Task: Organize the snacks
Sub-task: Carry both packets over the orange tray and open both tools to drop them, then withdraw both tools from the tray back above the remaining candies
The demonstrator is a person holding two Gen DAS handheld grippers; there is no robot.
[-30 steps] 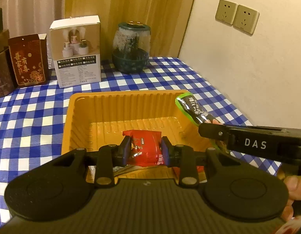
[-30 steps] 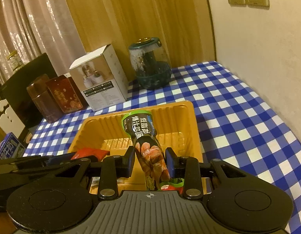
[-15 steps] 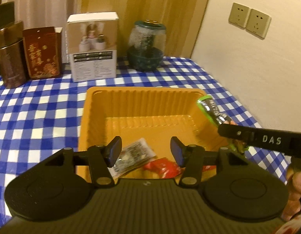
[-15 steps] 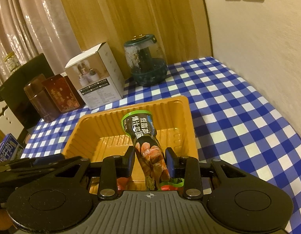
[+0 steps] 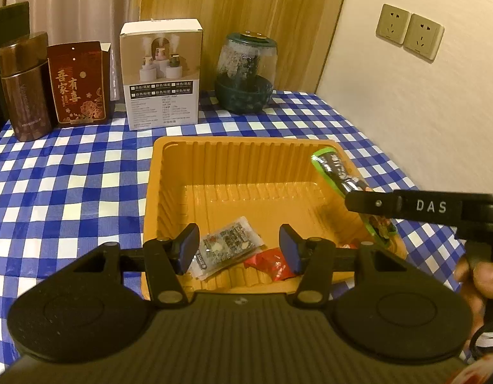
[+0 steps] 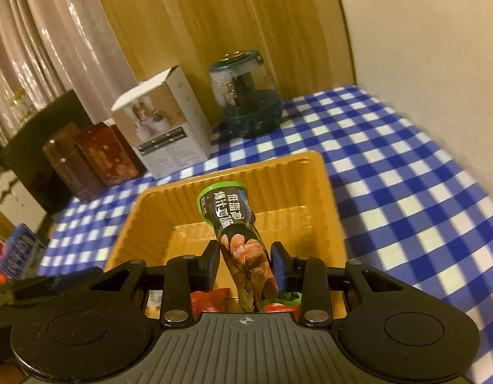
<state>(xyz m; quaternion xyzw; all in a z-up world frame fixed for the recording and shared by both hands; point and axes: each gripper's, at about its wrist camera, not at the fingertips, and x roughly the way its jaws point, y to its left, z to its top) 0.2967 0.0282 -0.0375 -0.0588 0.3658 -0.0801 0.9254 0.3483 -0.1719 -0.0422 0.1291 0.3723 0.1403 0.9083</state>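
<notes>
An orange plastic tray (image 5: 246, 147) sits on the blue checked cloth. In its near end lie a clear printed snack packet (image 5: 227, 246) and a red packet (image 5: 273, 264). My left gripper (image 5: 238, 248) hovers open above them with nothing between its pads. At the tray's right side my right gripper (image 6: 245, 259) has a long green-and-black snack packet (image 6: 229, 211) between its jaws, which are opening. The pads look just off the wrapper. The packet leans up over the tray (image 6: 329, 198), its lower end down by red packets (image 6: 211, 300). In the left view the same packet (image 5: 336, 169) slants out of the right gripper's finger (image 5: 406, 206).
Along the back stand a brown tin (image 5: 24, 86), a red box (image 5: 77, 83), a white carton (image 5: 161, 73) and a glass jar with a dark base (image 5: 245, 70). The wall with two sockets (image 5: 409, 32) closes the right side. A hand (image 5: 483, 275) holds the right gripper.
My left gripper opened and let go of the red packet, which now lies in the tray, and the gripper drew back. My right jaws have spread slightly around the green packet.
</notes>
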